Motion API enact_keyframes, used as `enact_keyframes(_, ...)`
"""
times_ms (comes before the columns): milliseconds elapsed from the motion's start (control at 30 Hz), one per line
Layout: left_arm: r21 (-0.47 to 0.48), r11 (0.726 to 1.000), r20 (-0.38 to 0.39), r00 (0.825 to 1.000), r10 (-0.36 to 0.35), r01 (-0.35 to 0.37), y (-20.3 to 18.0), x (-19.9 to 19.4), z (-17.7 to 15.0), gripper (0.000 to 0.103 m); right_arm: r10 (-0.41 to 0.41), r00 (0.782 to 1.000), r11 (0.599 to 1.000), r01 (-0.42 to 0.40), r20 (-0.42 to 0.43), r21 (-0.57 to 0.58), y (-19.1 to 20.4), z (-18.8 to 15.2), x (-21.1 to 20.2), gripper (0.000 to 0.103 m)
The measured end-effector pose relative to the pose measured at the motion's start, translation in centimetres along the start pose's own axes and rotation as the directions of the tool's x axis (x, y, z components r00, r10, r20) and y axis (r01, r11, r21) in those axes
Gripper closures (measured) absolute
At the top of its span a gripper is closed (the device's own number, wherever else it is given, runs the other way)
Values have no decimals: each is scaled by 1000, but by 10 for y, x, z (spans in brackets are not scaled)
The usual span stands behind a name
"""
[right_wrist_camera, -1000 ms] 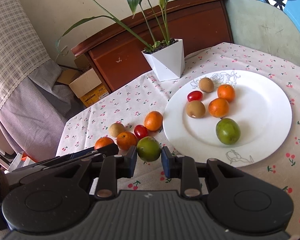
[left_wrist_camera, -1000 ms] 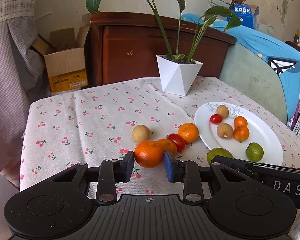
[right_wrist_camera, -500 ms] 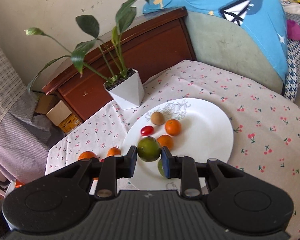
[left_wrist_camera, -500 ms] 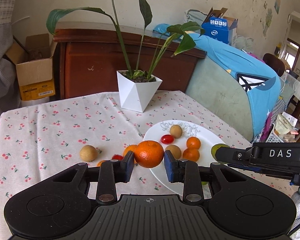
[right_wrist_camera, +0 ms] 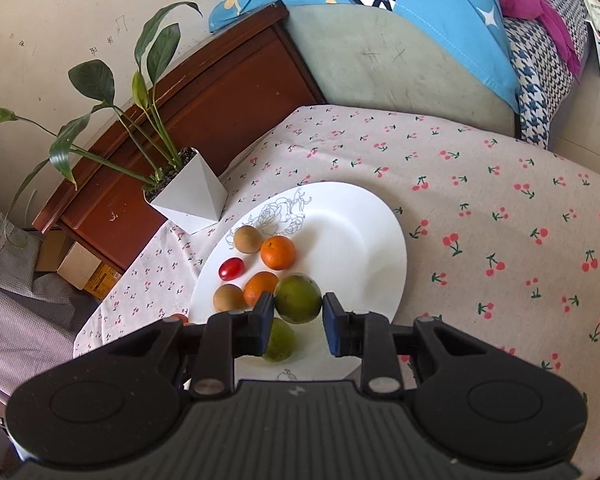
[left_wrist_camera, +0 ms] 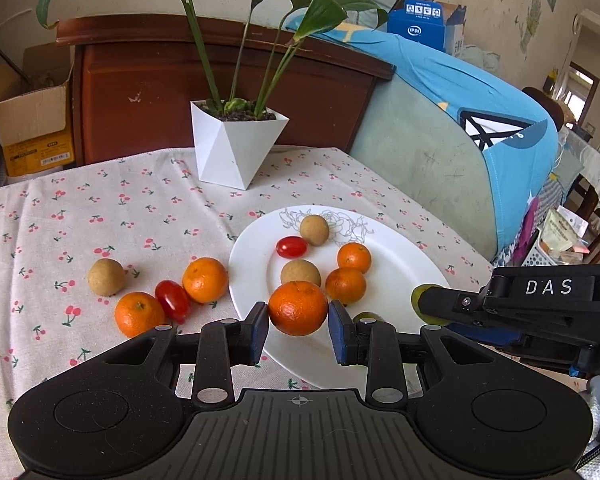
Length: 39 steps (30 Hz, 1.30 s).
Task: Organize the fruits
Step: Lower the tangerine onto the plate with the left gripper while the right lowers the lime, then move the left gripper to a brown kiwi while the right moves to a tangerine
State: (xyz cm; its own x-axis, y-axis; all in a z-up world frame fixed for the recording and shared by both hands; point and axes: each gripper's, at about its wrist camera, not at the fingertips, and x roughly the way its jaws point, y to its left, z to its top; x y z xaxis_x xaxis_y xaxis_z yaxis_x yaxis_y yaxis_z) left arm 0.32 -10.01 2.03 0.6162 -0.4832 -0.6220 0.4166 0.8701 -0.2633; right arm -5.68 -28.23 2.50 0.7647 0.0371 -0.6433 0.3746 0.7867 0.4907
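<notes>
Left hand-held gripper [left_wrist_camera: 298, 327] clamps an orange mandarin [left_wrist_camera: 298, 308] between its pads, held over the near rim of the white plate [left_wrist_camera: 396, 280]. Right hand-held gripper [right_wrist_camera: 299, 317] clamps a green citrus fruit [right_wrist_camera: 298, 298], held above the plate's near half (a second green fruit [right_wrist_camera: 279, 340] lies on the plate just beneath it).

On the plate: two mandarins, two brown round fruits, one cherry tomato [left_wrist_camera: 291, 247].

On the cherry-print worktop [left_wrist_camera: 100, 208], left of the plate: two mandarins, a tomato [left_wrist_camera: 172, 298] between them, a brown fruit [left_wrist_camera: 106, 277] farther left.

Potted plant [left_wrist_camera: 236, 148] behind the plate.
</notes>
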Motion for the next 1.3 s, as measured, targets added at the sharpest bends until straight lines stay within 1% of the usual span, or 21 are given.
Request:
enact_keyframes(200, -6, 1000, -26, 1000, 10, -11, -2, 9, -3, 73, -12, 1000, 1000, 12, -13, 19, -3, -1, 4, 76)
enact_keyframes(300, -7, 1000, -21, 1000, 16, -16, -4, 10, -2, 73, -14, 1000, 999, 14, -6, 39, -5, 0, 3, 73)
enact_keyframes(400, -6, 1000, -17, 1000, 13, -13, -6, 8, 0, 71, -19, 1000, 999, 18, 11, 43, -6, 1, 1, 73)
enact_keyframes(433, -8, 1000, -17, 1000, 14, -14, -7, 6, 1, 67, -17, 1000, 999, 16, 17, 45, -6, 2, 0, 73)
enact_keyframes(467, -13, 1000, -15, 1000, 16, -16, -7, 4, 3, 57, -12, 1000, 999, 11, 20, 49, -6, 3, -1, 73)
enact_keyframes(567, -30, 999, 0, 1000, 20, -20, -7, -4, 9, 41, -4, 1000, 999, 2, 26, 52, -6, 5, -3, 72)
enact_keyframes(633, -41, 998, -4, 999, 40, -40, -4, -10, 14, 38, -3, 1000, 999, 2, 29, 41, -4, 5, -4, 70)
enact_keyframes(700, -53, 998, -4, 999, 47, -47, 0, -14, 17, 38, 4, 1000, 999, -5, 28, 35, -3, 5, -4, 67)
enact_keyframes(767, -55, 996, -9, 998, 65, -65, 3, -18, 19, 32, 21, 1000, 999, -22, 19, 28, 0, 3, -3, 66)
enact_keyframes(833, -46, 995, -23, 996, 89, -90, 5, -21, 20, 31, 38, 999, 999, -38, 9, 10, 4, 1, -2, 66)
enact_keyframes(1000, -69, 992, -43, 994, 102, -105, 18, -32, 25, 31, 65, 998, 997, -65, -6, -41, 16, -5, -2, 64)
enact_keyframes(1133, -59, 990, -50, 991, 122, -125, 28, -41, 32, 31, 94, 995, 993, -96, -23, -64, 25, -10, -3, 64)
enact_keyframes(1300, -1, 987, -32, 986, 163, -163, 34, -50, 41, 31, 128, 991, 984, -133, -47, -121, 38, -16, -2, 64)
